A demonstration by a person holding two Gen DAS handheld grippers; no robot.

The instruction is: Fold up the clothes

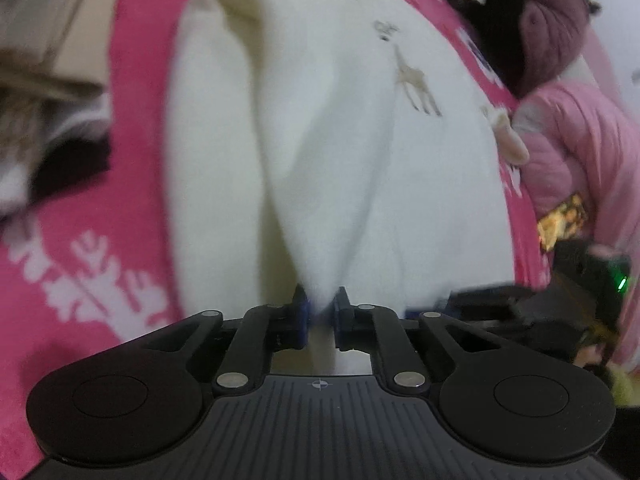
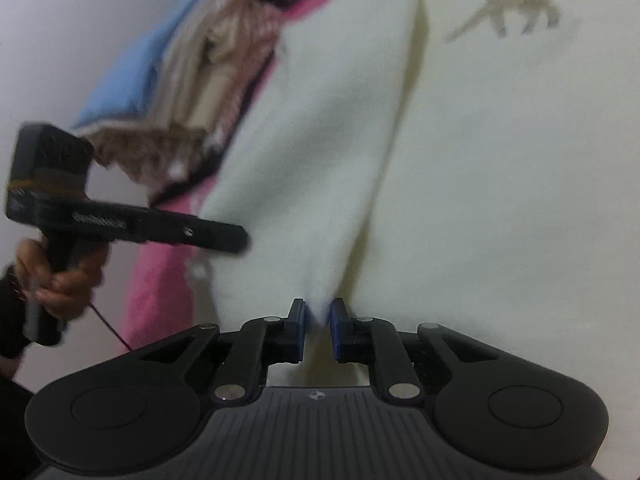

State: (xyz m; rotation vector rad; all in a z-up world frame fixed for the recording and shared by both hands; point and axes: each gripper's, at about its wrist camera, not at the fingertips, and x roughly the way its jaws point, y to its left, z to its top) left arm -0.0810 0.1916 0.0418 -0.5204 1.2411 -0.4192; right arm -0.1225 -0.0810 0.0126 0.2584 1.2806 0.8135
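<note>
Your left gripper [image 1: 319,304] is pinched tight on a peak of the white garment [image 1: 340,140], and your right gripper [image 2: 319,312] has the same kind of bite on another bit of its edge, cloth bunched to a point between the pads on both. From each pinch the fabric fans out in a ridge and runs away over the pink blanket [image 1: 80,264], with the little deer print [image 2: 508,8] lying flat further up.

The job now looks like carrying this held edge over to make the fold. Keep both grips firm; the fleece looks thick and soft, so a shallow bite could slip. Move the two ends together at the same height and pace, so the edge stays straight and no diagonal crease forms. Lift just enough to clear the body of the garment, lay the edge down square, then let go.

Mind the clothes pile [image 2: 192,80] beside your left; don't drag into it.
</note>
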